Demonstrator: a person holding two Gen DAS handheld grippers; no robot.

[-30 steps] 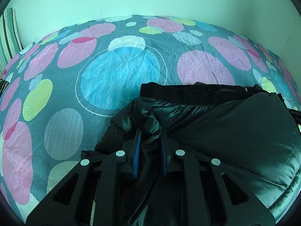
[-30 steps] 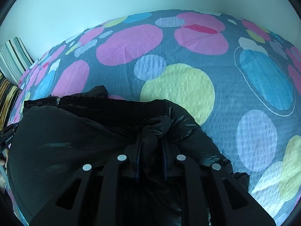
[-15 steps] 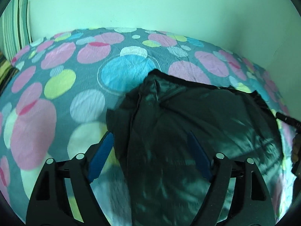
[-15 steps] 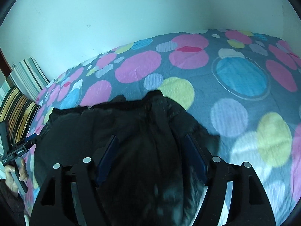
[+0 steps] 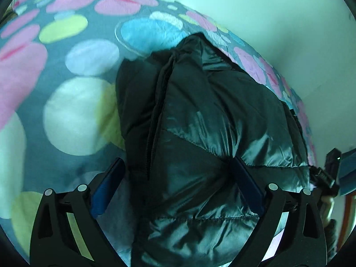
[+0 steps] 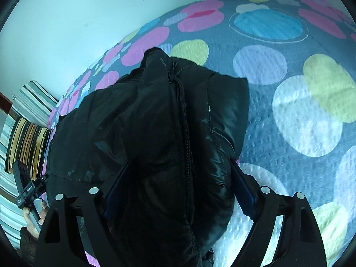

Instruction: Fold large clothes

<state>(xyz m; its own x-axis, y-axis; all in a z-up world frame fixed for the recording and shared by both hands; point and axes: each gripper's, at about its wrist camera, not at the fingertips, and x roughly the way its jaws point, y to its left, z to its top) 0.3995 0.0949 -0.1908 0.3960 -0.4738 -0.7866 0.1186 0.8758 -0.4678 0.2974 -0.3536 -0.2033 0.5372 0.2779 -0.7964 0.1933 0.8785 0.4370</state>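
Observation:
A shiny black quilted down jacket (image 5: 200,120) lies folded in a thick bundle on the bed, its zipper line running away from me. It also shows in the right wrist view (image 6: 160,133). My left gripper (image 5: 178,178) is open, its blue-padded fingers (image 5: 106,187) spread wide over the jacket's near left part and holding nothing. My right gripper (image 6: 178,187) is open too, its fingers (image 6: 242,189) spread on either side of the jacket's near right part.
The bed is covered by a grey spread with pink, blue and yellow circles (image 6: 289,89). A pale wall (image 5: 267,11) runs along the far side. Striped pillows (image 6: 26,138) lie at the bed's left end. My other hand and gripper handle (image 6: 29,191) show at the edges.
Both grippers were shut on jacket fabric one second ago. They have let go, opened wide and drawn back, then tilted down close over the folded jacket.

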